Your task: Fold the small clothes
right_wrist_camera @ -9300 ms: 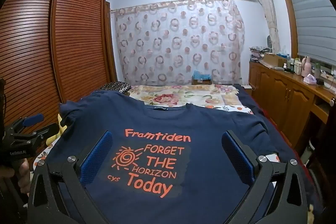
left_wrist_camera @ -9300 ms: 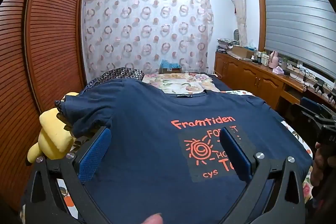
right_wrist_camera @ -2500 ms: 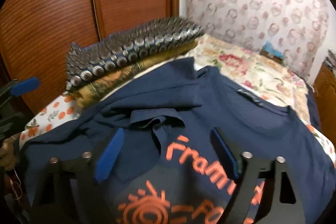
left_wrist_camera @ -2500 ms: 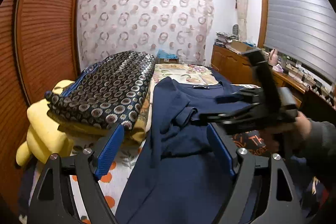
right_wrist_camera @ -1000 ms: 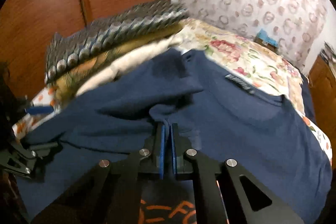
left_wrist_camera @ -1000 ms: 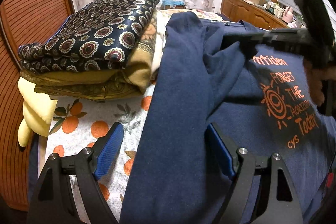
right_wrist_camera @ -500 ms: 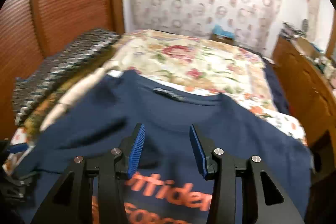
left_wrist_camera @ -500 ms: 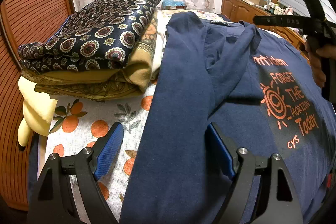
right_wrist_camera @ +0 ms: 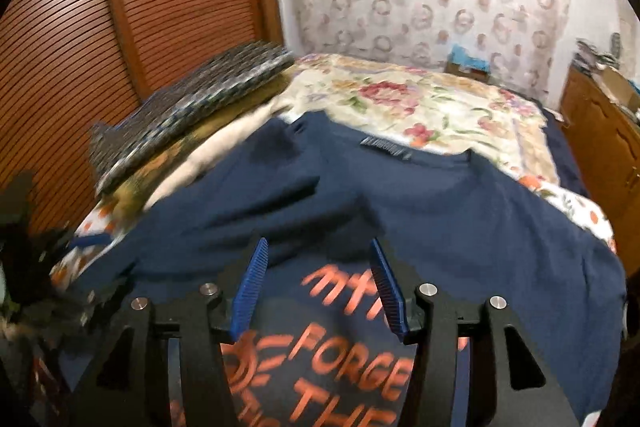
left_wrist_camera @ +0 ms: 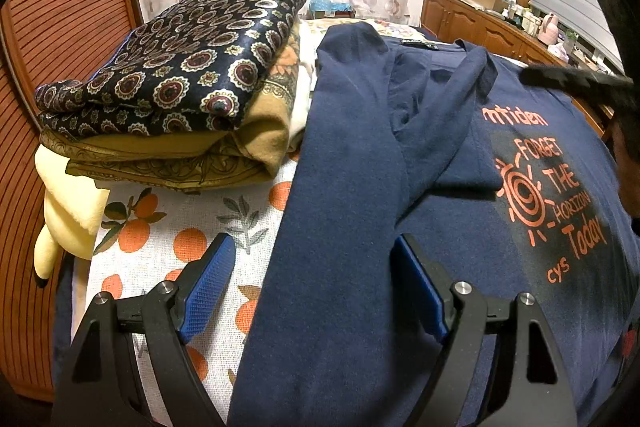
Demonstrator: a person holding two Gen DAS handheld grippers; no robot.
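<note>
Right gripper (right_wrist_camera: 316,279): jaws have just been opening, nothing between them; sleeve released.
Left gripper (left_wrist_camera: 316,283): spread wide, empty, above the shirt's folded side.
Navy printed cotton T-shirt (left_wrist_camera: 360,187): on bed's orange-print sheet (left_wrist_camera: 168,227), left sleeve (left_wrist_camera: 436,115) now folded inward.
Meaning: first side fold done; opposite side likely next.

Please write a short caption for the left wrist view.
Open left claw hovers over navy T-shirt, one side folded inward.
</note>
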